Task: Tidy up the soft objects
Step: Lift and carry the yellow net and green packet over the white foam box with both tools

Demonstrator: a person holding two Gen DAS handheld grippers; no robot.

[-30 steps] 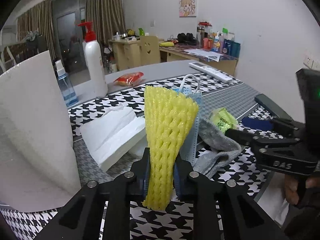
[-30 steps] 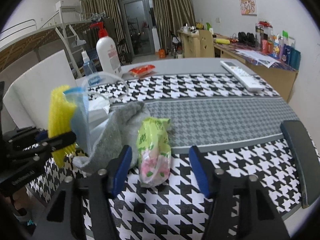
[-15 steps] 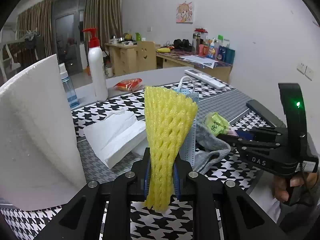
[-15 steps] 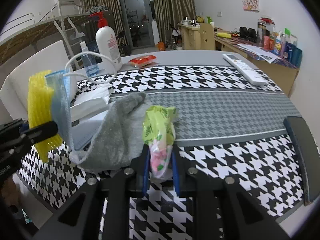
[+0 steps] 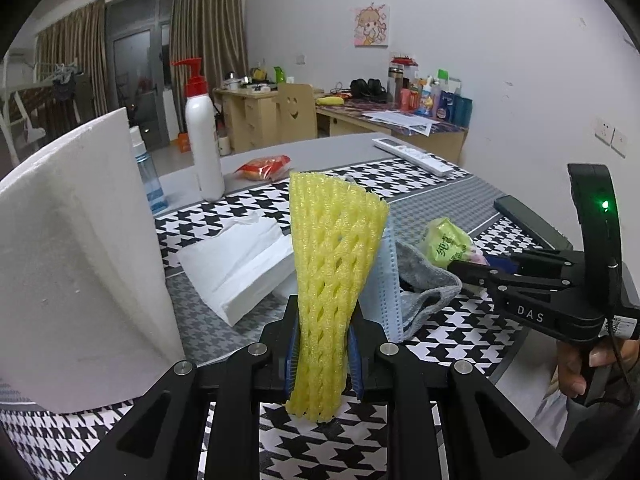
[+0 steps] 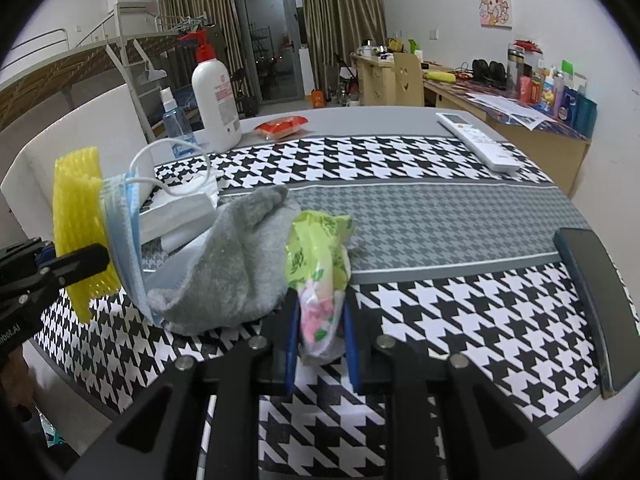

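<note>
My right jaws had just been closing, and they pinched the lower end of the green tissue packet (image 6: 318, 264) between their blue pads (image 6: 292, 336), so the right gripper (image 6: 320, 340) had it clamped near the bottom, where the wrapper is thin and floral. I took it low, I think, because that end lay nearest me on the houndstooth tablecloth (image 6: 460, 312) and left the bulkier green top free to stand up clear of the fingers.

My left gripper (image 5: 320, 352) was clenched on the yellow foam fruit net (image 5: 332, 264), squeezed narrow at the grip and fanning out wide above, as soft mesh will when nipped at one end. It stood almost upright before the camera. Just behind it a blue face mask (image 5: 384, 280) hung alongside; whether my pads also caught the mask I could not tell, as the net hid that side.

The grey sock (image 6: 236, 264) lay slumped on the cloth between the two grippers, touching the packet's left flank and the mask's lower edge, which is why I gripped the packet at its free end. Beyond lay a white tissue pack (image 5: 240, 264), and to my left a white foam board (image 5: 76, 248) stood on edge. I judged the sorting only partly done: two soft things in hand, the sock not yet lifted.
</note>
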